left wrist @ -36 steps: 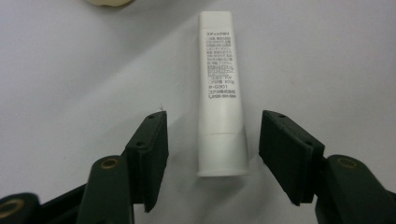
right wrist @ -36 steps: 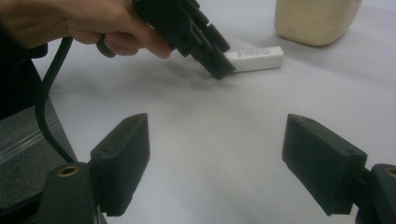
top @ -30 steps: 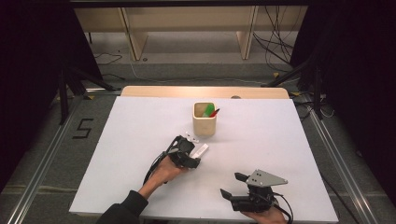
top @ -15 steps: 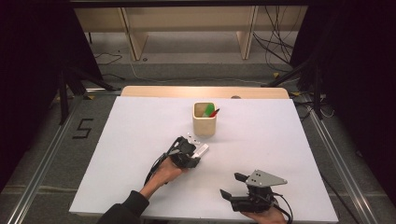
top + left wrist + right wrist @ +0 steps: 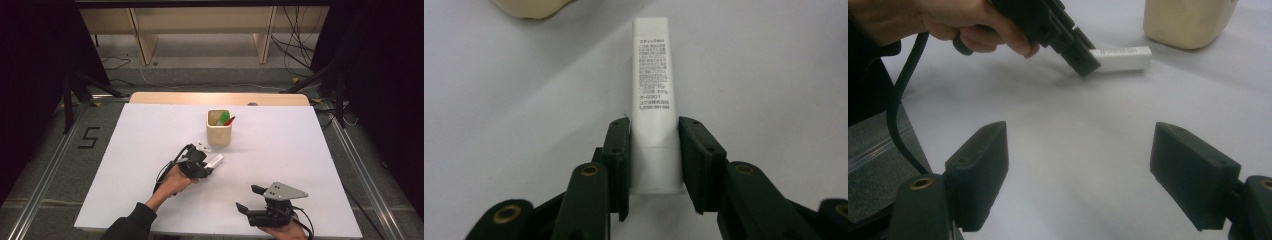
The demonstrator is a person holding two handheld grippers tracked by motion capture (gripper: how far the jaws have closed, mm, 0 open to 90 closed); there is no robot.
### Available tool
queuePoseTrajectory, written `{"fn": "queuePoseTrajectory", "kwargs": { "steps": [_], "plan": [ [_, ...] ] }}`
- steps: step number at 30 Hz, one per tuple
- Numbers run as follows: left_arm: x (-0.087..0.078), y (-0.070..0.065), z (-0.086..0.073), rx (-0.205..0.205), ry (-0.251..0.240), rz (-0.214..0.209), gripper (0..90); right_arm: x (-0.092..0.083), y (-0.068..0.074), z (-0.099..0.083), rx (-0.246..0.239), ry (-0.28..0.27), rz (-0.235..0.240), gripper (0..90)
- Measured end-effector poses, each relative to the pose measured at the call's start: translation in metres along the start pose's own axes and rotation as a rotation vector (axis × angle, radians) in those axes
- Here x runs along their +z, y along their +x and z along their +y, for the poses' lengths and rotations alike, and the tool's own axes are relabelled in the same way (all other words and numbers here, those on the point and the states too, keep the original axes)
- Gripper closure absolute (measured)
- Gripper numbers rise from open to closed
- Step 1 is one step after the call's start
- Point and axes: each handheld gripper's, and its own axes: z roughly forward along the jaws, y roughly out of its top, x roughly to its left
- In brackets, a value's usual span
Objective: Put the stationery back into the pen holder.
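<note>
Nearest the person's edge of the white counter, the right gripper sits low in the right hand, its grey three-cornered plate on top. Its jaws are spread wide with nothing between them, pointing toward the left across bare counter. From the right gripper view, the two black pads stand well apart, framing the other hand farther off.

A little farther in and to the left, a dark sleeve leads up to the left hand, which holds the left gripper angled down toward the counter, its cable looping back beside the wrist. Its jaws have just been closing, and they now pinch a white glue stick at its near end. In the left gripper view both pads press against the stick's sides, one on each, with the printed label running away from the jaws along the tube. The stick lies flat on the counter, its free end pointing toward the cup; in the high view it shows as a short white bar just past the jaws.

Beyond that, near the middle of the counter, stands a pale wooden pen cup, upright, with a green item and a red one poking out of its top. The stick's far end is near the cup but apart from it.

Past the counter's far edge are wooden shelf legs and loose cables on the floor.
</note>
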Motion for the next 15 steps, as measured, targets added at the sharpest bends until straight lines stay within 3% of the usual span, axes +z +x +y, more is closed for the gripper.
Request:
{"fn": "queuePoseTrajectory", "kwargs": {
  "steps": [12, 15],
  "plan": [
    [-0.023, 0.004, 0.006, -0.003, -0.022, -0.095, 66.8, -0.001, 0.001, 0.0, -0.004, -0.004, -0.003, 24.2],
    [-0.029, 0.003, 0.005, 0.009, -0.008, -0.115, 66.9, -0.001, 0.002, 0.001, -0.025, -0.01, -0.015, 24.1]
  ]
}}
